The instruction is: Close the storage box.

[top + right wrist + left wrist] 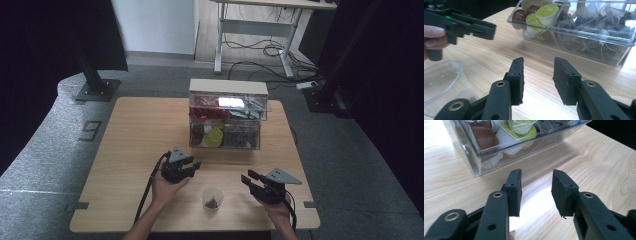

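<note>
Left gripper (536, 192) spread, nothing between the black pads, bare wood showing through the gap; pointed across the tabletop (140, 135) toward the clear organizer box (225, 117), apparently free again and lined up on the box for another pick. Right gripper (537, 80) likewise parted and empty, hovering low near the front right edge, probably waiting its turn or ready to steady something. Between the two hands, just ahead of the front edge, a clear plastic cup (212, 198) standing upright with something small and dark at its bottom, likely a tea bag, though too small to be sure; placed centrally, within easy reach of either hand, seemingly as the receiving vessel. Farther out, the organizer at the middle of the tabletop, upper drawer of red packets and lower drawer pulled toward the person, presumably to give access from above. From the high view: the layout of hands, cup and box, and the dark thing in the cup. From the left gripper view: brown and lime-lidded capsules (521, 126) up close. From the right gripper view: the cup's rim at lower left, the other gripper beyond it, and translucent pyramid tea bags (594, 22) beside the capsules.
</note>
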`<state>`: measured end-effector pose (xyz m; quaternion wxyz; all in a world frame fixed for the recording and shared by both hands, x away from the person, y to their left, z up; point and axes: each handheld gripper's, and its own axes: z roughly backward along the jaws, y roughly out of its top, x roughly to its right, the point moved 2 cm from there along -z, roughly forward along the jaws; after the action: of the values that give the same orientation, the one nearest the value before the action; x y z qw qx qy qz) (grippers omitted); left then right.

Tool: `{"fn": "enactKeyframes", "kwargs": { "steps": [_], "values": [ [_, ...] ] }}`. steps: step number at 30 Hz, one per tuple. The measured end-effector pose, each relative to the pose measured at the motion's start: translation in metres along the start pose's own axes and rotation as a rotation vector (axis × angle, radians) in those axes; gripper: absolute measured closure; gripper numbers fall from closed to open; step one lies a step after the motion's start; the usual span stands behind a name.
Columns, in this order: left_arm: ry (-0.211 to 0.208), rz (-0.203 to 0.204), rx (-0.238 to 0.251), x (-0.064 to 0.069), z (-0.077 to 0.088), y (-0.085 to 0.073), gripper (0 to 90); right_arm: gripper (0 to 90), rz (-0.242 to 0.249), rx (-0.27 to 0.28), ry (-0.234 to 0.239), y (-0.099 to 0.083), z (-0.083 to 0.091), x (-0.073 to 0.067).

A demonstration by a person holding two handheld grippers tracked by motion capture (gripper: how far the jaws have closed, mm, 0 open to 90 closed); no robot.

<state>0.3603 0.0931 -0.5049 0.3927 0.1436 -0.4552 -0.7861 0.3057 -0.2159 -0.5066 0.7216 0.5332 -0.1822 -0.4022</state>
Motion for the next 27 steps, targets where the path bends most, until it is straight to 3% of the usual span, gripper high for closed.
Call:
{"fn": "enactKeyframes", "kwargs": {
  "steps": [17,27],
  "values": [
    [-0.012,0.029,-0.012,-0.011,0.040,-0.053,50.5,55.6,-0.042,-0.084,-0.072,-0.034,0.013,0.033],
    [0.038,0.053,-0.069,-0.024,0.053,-0.086,48.7,48.7,-0.069,-0.150,-0.129,-0.049,0.015,0.048]
  ]
}}
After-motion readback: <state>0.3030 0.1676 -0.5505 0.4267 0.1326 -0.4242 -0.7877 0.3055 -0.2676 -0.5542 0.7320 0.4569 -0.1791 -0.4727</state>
